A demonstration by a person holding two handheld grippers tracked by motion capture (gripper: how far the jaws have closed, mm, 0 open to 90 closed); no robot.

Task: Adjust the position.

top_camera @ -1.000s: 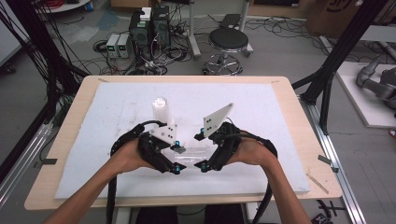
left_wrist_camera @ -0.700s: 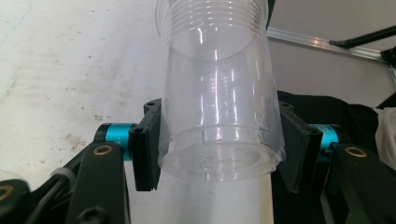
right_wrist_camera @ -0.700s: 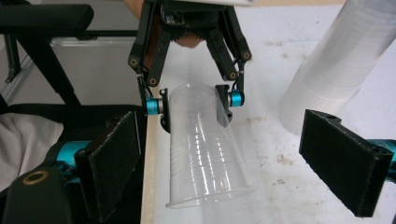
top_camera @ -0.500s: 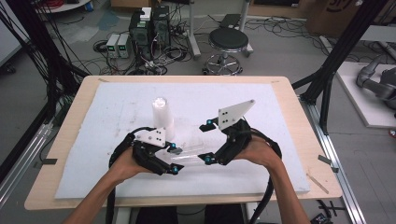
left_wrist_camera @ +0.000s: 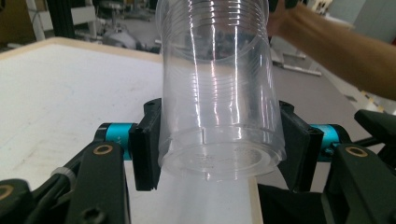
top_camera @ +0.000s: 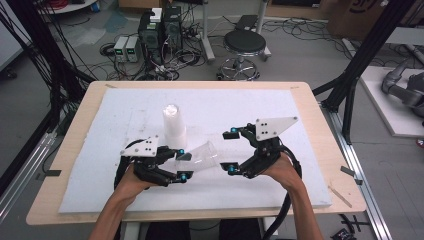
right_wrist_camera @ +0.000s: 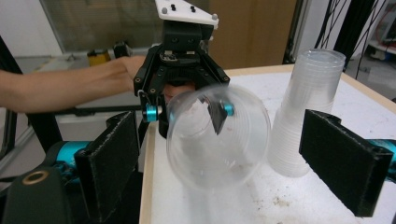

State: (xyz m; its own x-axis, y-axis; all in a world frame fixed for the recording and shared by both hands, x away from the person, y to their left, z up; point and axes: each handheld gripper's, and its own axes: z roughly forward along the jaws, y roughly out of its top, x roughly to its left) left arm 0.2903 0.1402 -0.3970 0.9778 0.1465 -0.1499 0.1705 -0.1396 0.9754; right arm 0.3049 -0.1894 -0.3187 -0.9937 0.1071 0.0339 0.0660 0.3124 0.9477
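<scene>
We hold one clear plastic cup near its base in the clenched jaws of the left gripper, tilted with its mouth toward 2 o'clock, at the 5 o'clock side of the cup stack that stands upright on the white worktop. The right gripper waits at 3 o'clock of the cup with its jaws released and nothing between them. We judge that the cup is already separated from the stack, while setting it down or handing it to the right gripper is not yet done.
</scene>
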